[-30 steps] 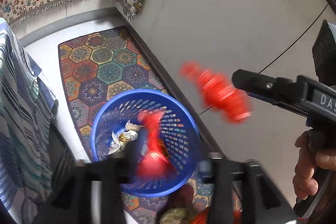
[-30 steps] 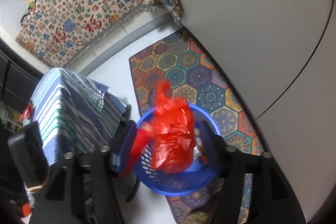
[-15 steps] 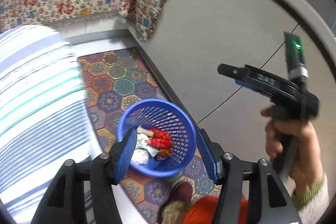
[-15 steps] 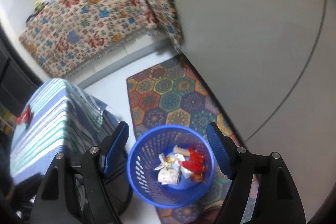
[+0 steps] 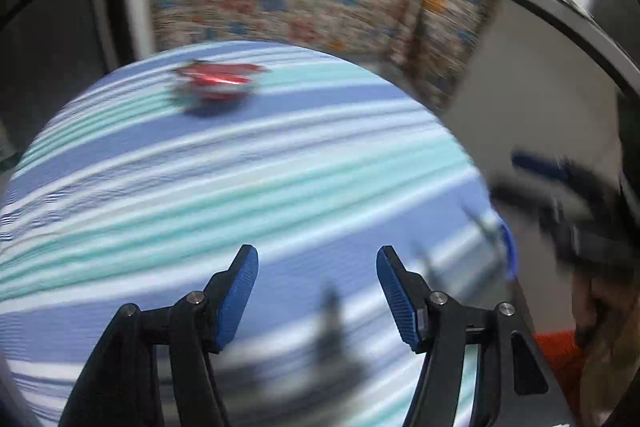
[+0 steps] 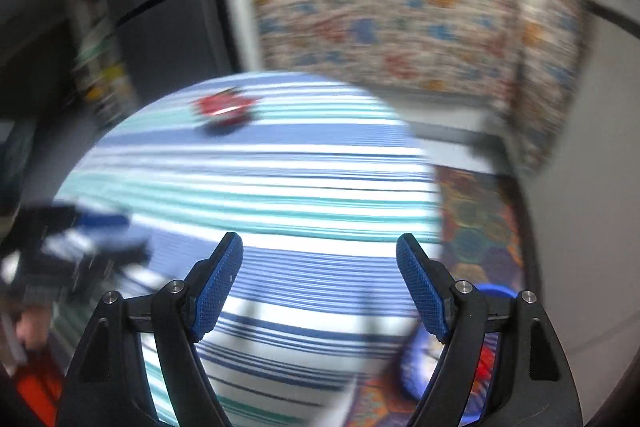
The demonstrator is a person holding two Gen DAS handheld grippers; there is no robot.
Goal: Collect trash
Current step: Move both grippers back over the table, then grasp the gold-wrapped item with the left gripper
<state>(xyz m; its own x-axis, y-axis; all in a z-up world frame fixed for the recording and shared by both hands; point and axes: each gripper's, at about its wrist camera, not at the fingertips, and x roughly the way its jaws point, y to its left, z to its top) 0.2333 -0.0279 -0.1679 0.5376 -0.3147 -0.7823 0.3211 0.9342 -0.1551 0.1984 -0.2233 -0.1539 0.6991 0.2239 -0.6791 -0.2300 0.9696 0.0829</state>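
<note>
On the blue-and-teal striped tablecloth lies a crumpled red wrapper; left gripper gapes empty, right gripper is opening, empty.

The left gripper hangs with empty, parted jaws over a striped cloth, where a crumpled red wrapper lies near the far edge, and the right gripper blurs alongside.

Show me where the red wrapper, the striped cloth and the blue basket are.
red wrapper [image 5: 218,85], left wrist view, on its shiny middle.
striped cloth [image 5: 240,179], left wrist view, on a bare stripe.
blue basket [image 6: 494,291], right wrist view, on its rim.
</note>
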